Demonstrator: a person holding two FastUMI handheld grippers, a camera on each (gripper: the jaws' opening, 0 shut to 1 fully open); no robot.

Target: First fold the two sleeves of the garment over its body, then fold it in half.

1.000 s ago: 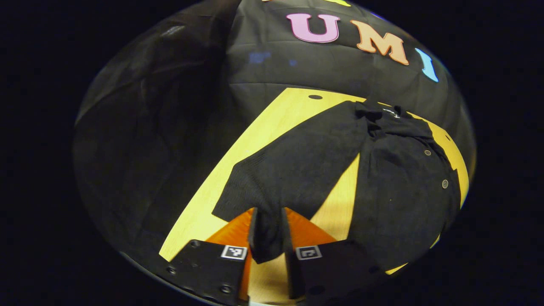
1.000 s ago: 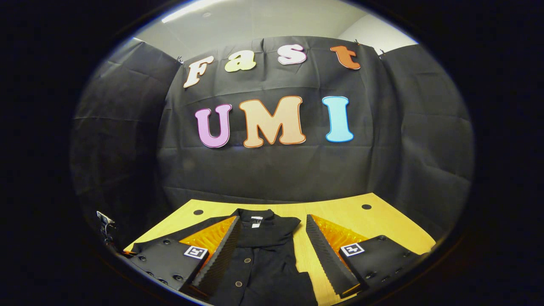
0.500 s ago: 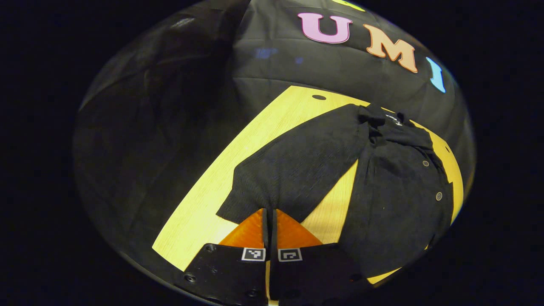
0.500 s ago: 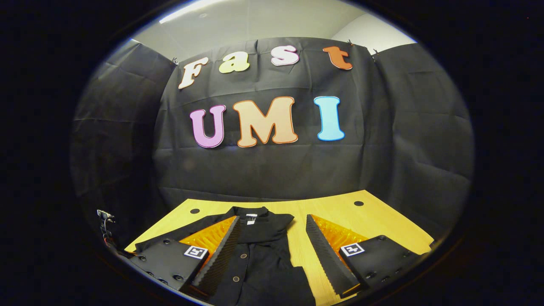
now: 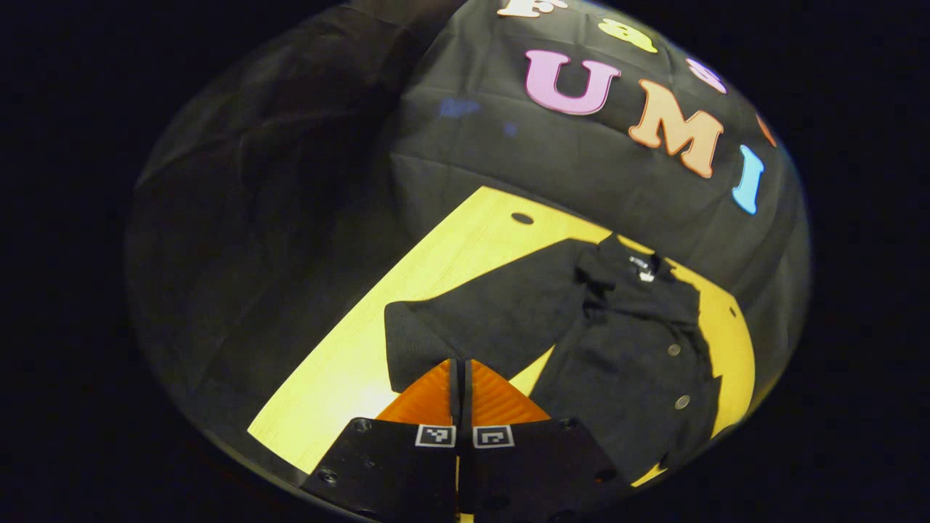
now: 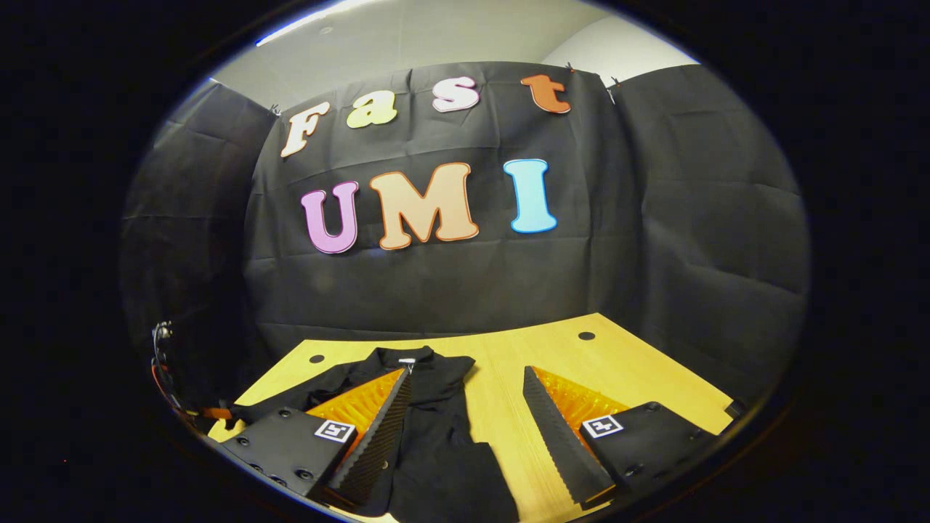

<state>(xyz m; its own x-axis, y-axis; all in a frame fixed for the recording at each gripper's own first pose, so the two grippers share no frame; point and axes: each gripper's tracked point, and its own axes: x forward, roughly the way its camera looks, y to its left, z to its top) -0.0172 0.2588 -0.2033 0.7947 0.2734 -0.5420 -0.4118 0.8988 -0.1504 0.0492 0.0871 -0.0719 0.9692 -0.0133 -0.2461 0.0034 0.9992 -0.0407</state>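
- The shirt point(image 5: 625, 363) is dark and has buttons down the front. It lies flat on the yellow table point(image 5: 465, 240), with its collar toward the back wall.
- The left claw point(image 5: 460, 370) has its two fingers pressed together on the end of one sleeve point(image 5: 472, 327). The cloth goes right in between the tips, so it looks pinched.
- That sleeve sticks out to the side of the shirt's body. It is not folded over yet.
- The right claw point(image 6: 465, 428) is spread wide. It holds nothing and hangs over the near part of the shirt point(image 6: 436, 443) and the bare table point(image 6: 552, 349).
- I think the shirt is light and soft. It will bend and sag wherever it is lifted, and it will not keep its shape.
- It is not breakable. It could slip out if only a thin bit is pinched.
- A good spot to hold is the end of a sleeve, as the left claw does.
- For the half fold, I would hold the bottom edge at both corners, so the cloth does not bunch up.
- Going slow and low should keep the body from dragging on the table.
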